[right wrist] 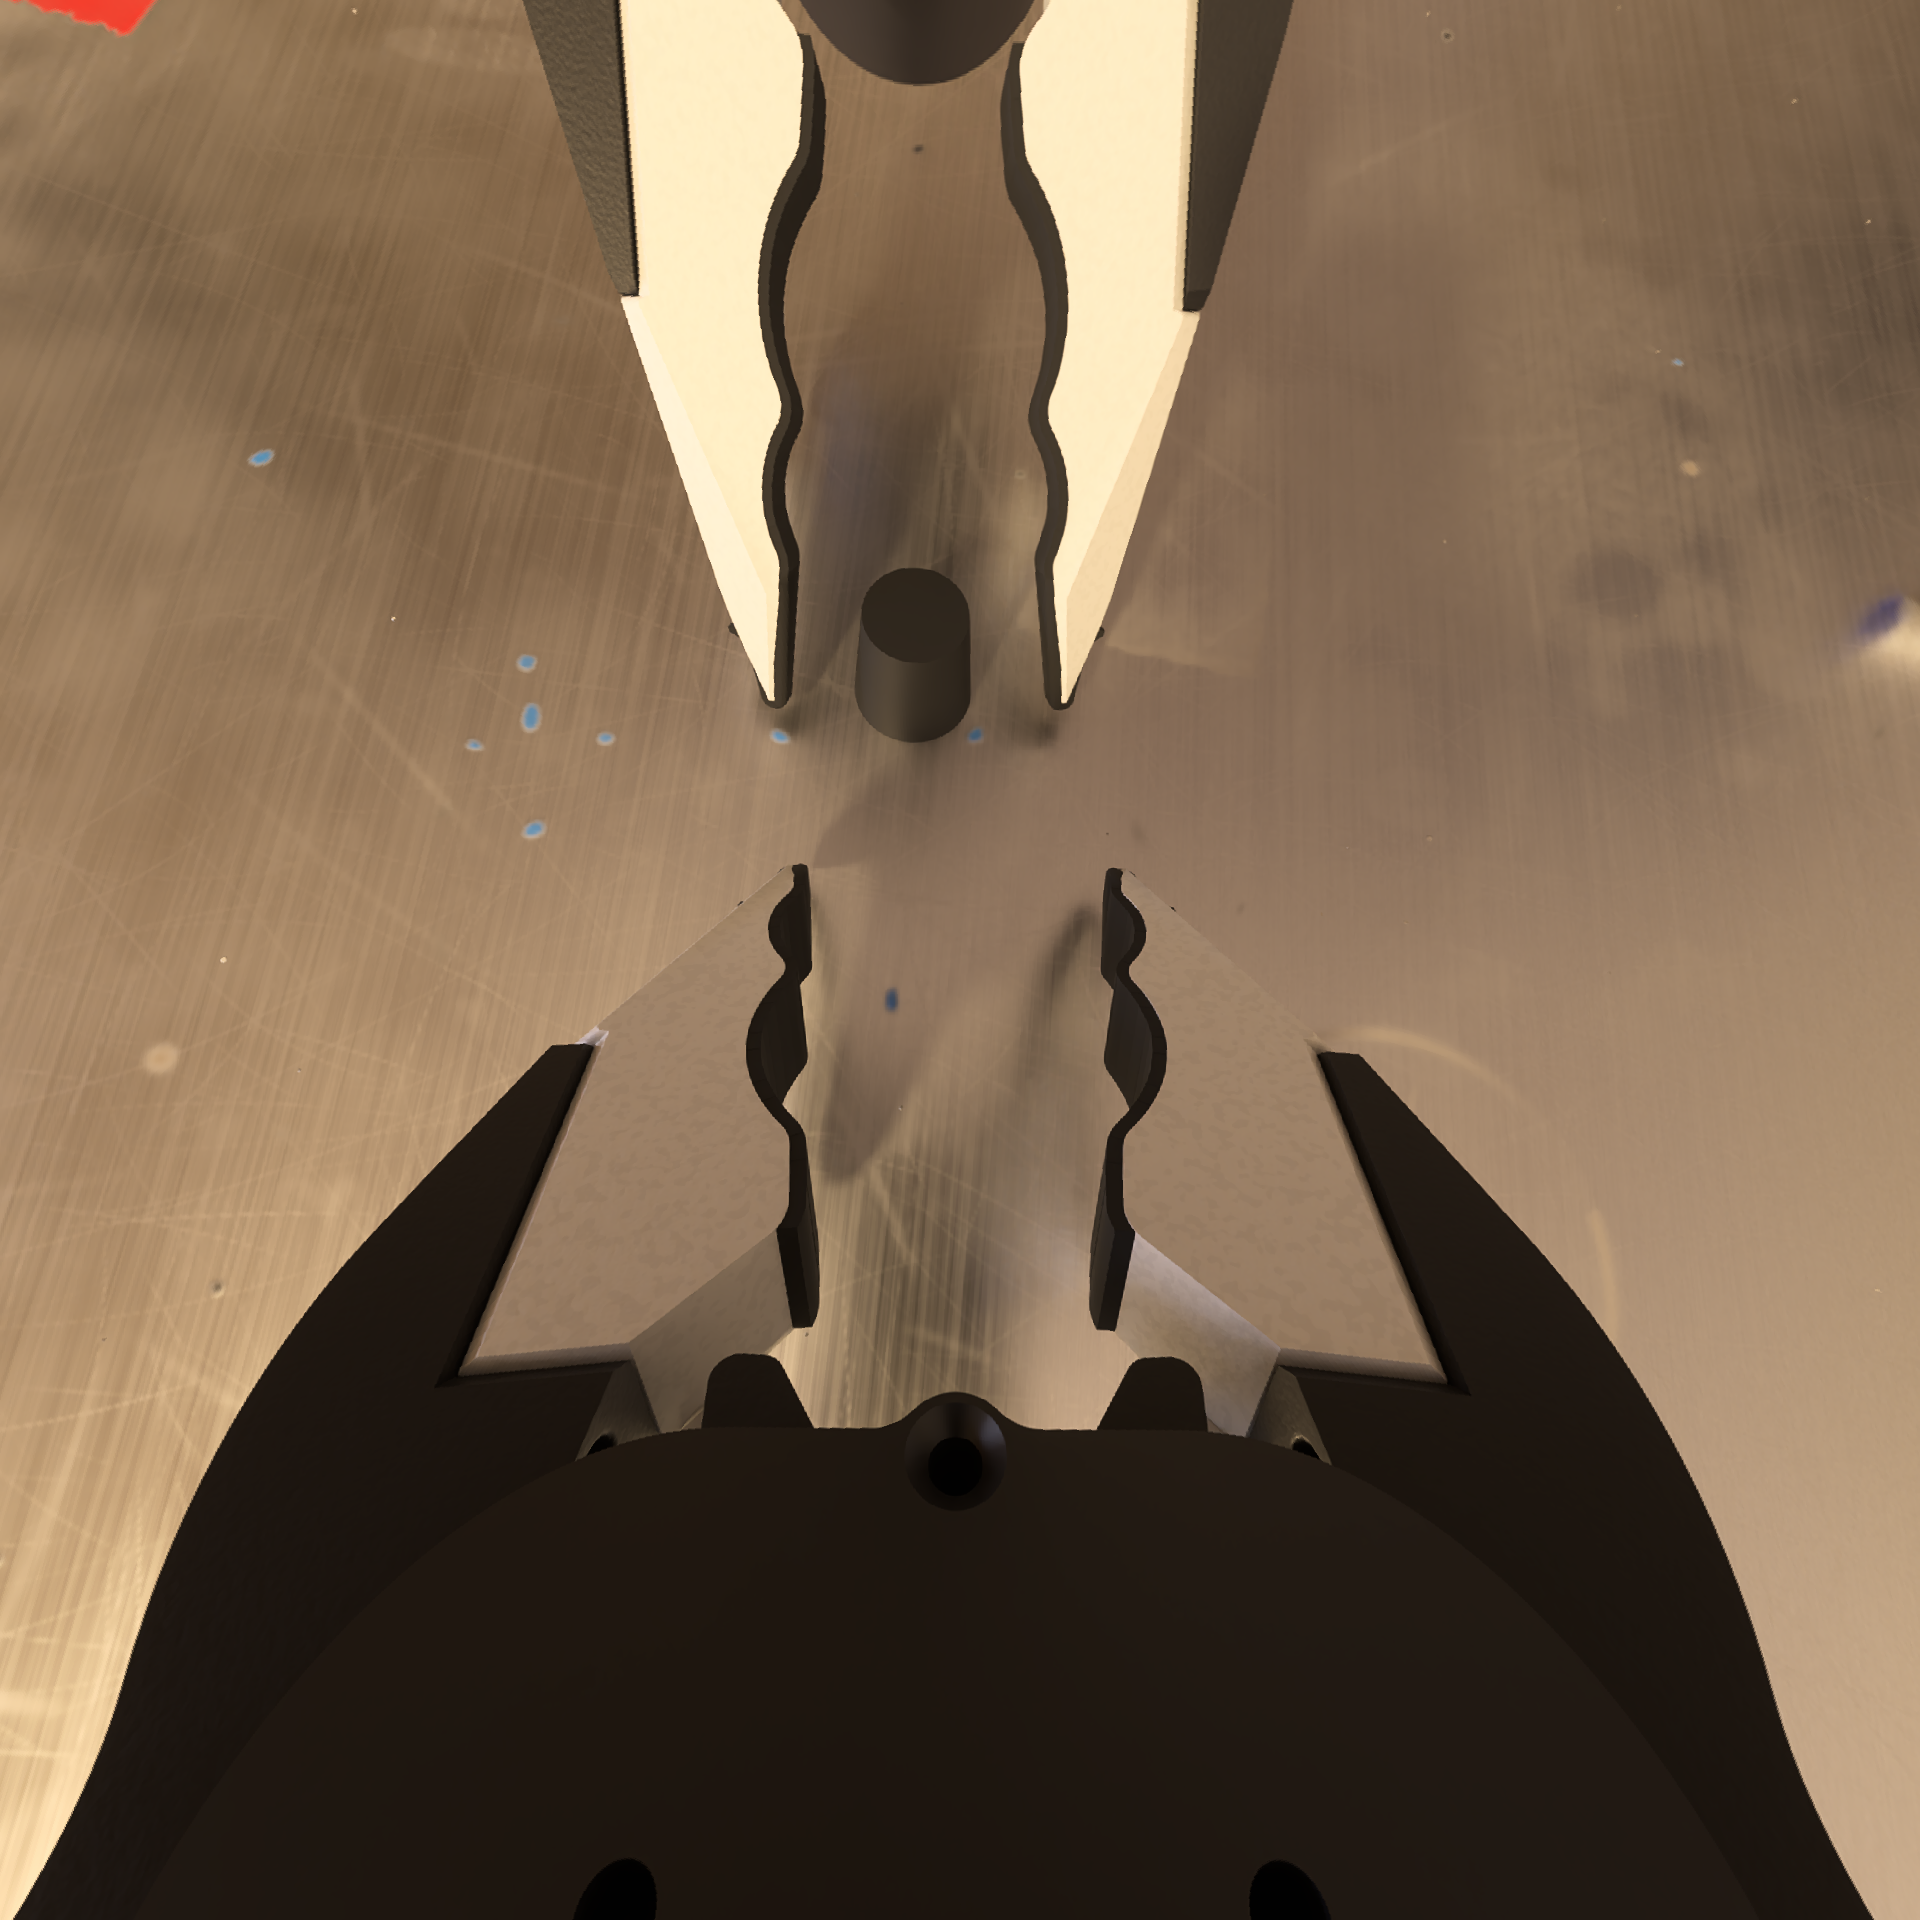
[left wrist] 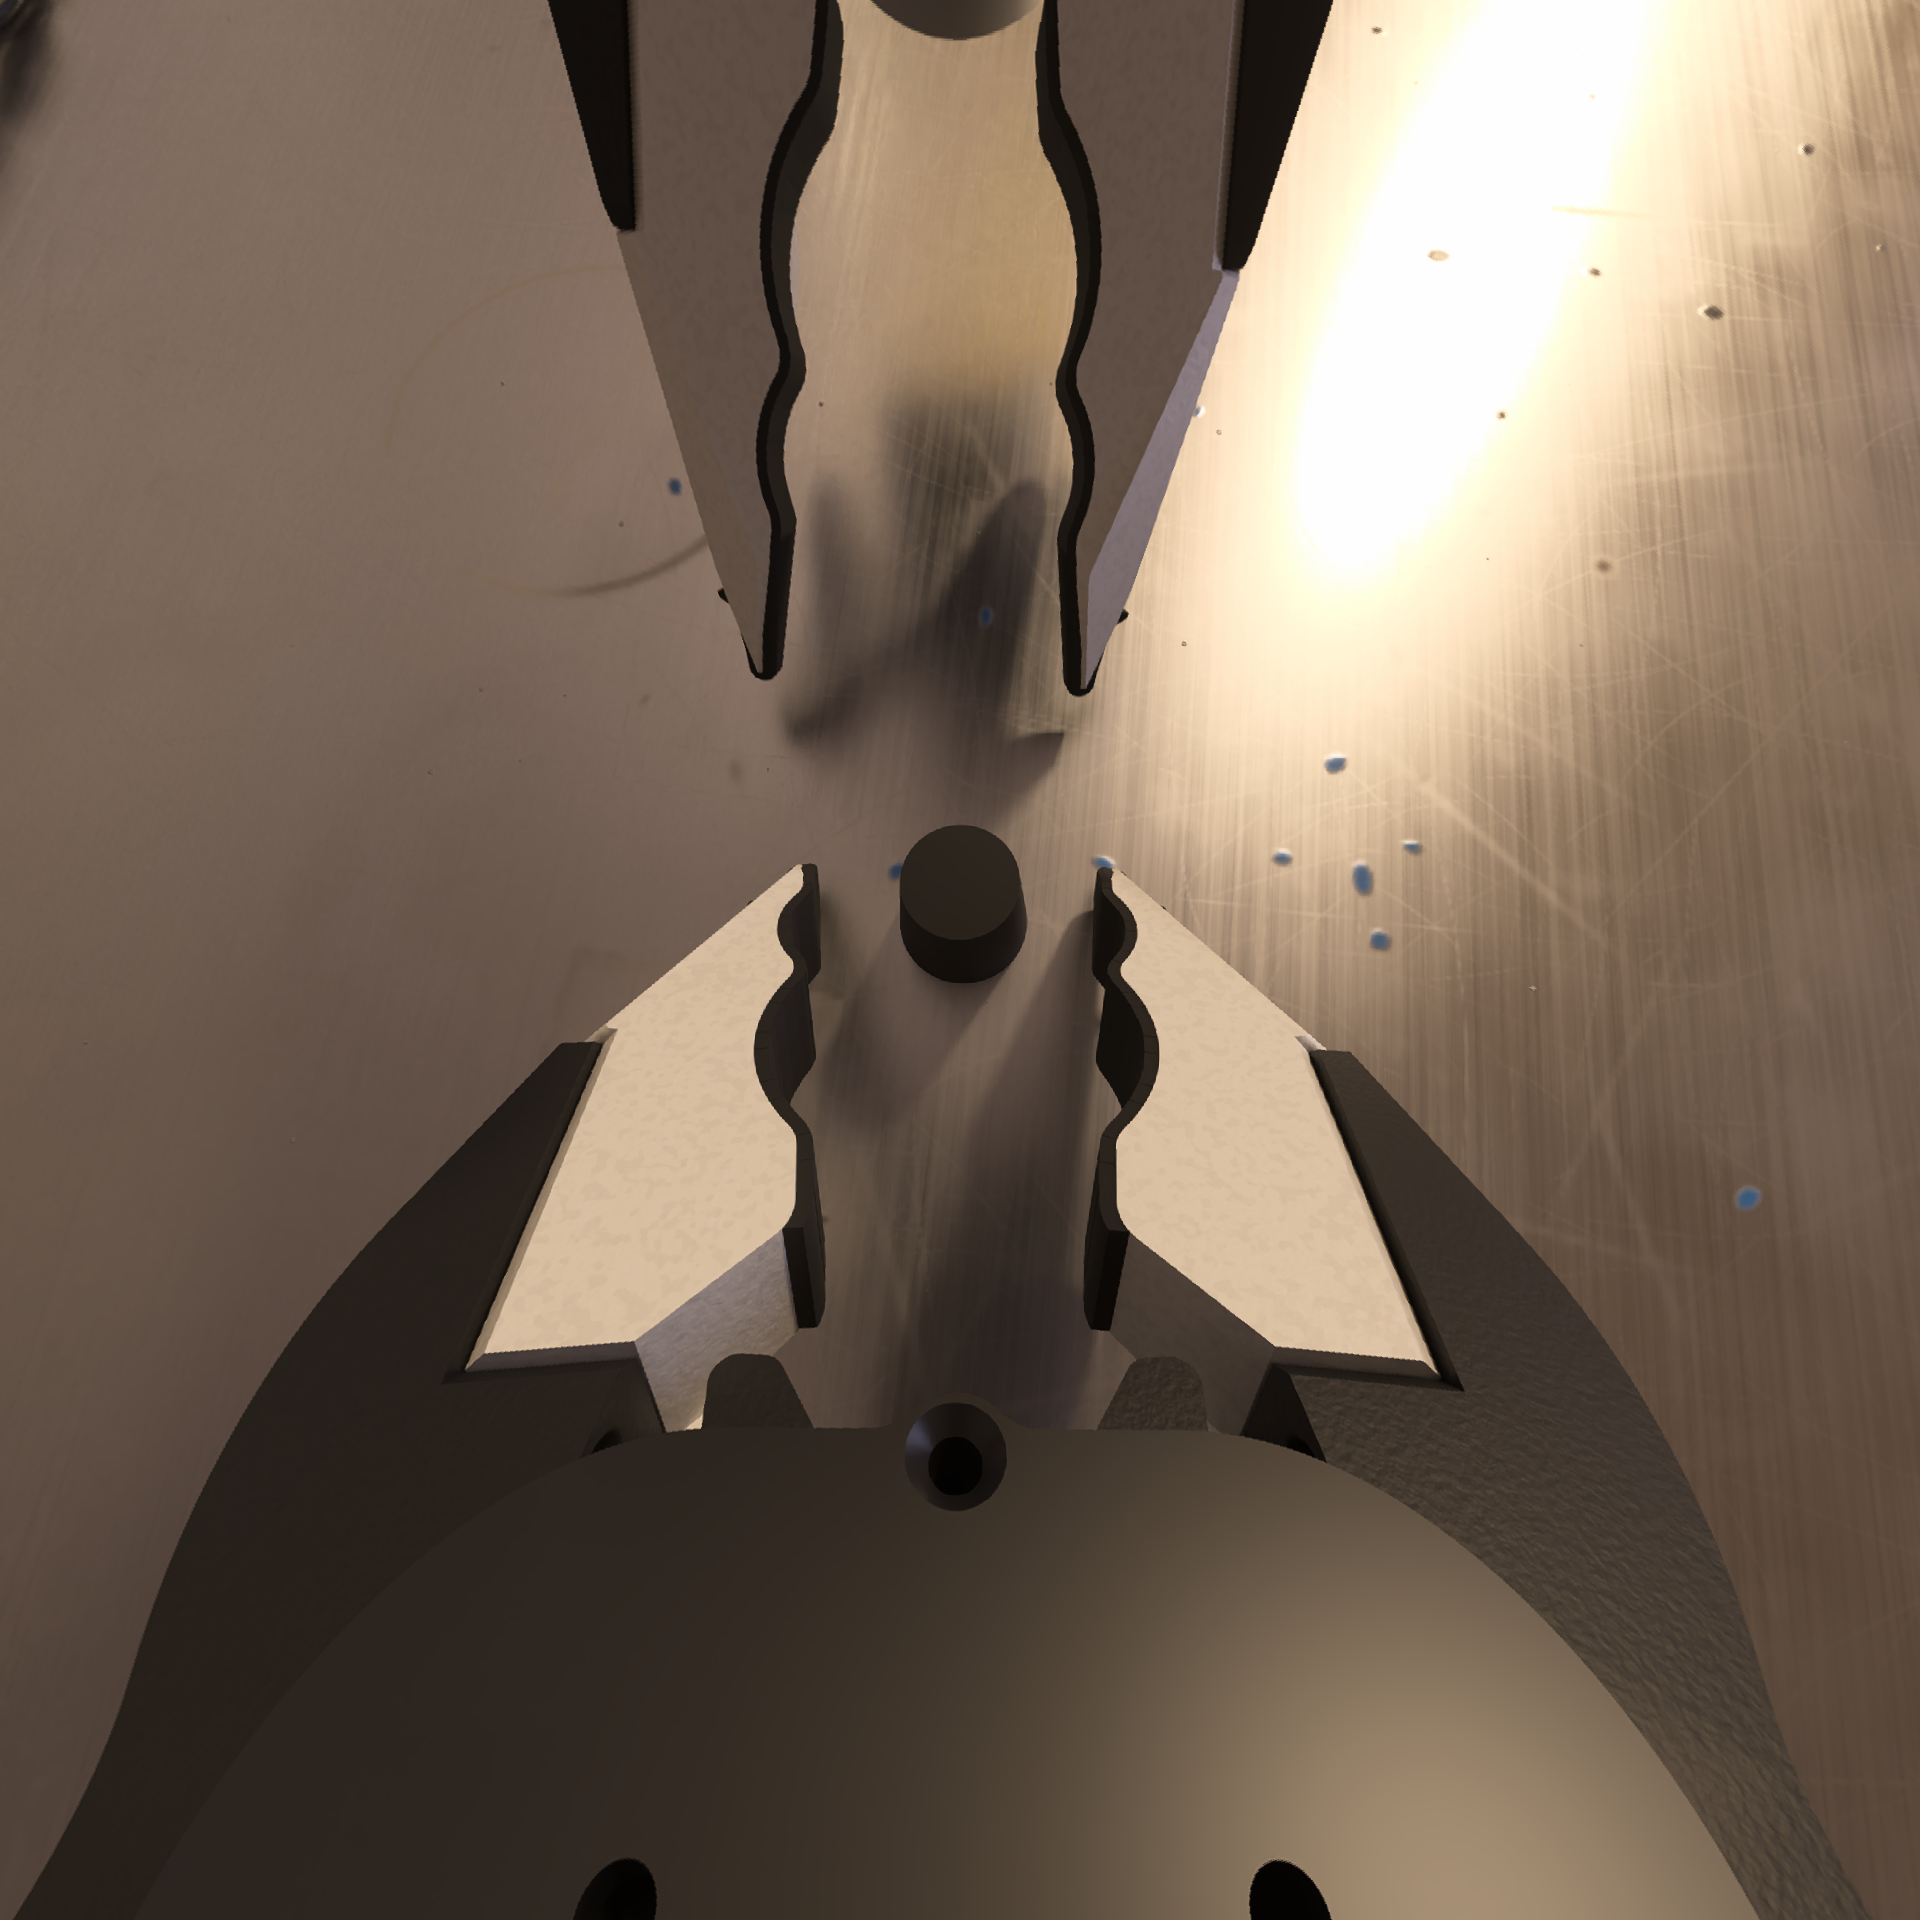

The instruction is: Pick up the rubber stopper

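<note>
Stopper (left wrist: 963, 902), small, likely light and grippy, stands between left gripper's (left wrist: 954, 883) wide jaws; grip its sides. Right gripper (right wrist: 954, 883) gapes beyond.

left wrist view: far gripper (left wrist: 923, 670) cut off by top edge, body hidden; dark smudge (left wrist: 16, 52) at top left corner too cropped to tell. right wrist view: red patch (right wrist: 88, 12) cut by top left corner, kind unclear; blurred blue-white shape (right wrist: 1891, 629) at right edge, can't tell; stopper (right wrist: 912, 655) base contact not clear
</note>
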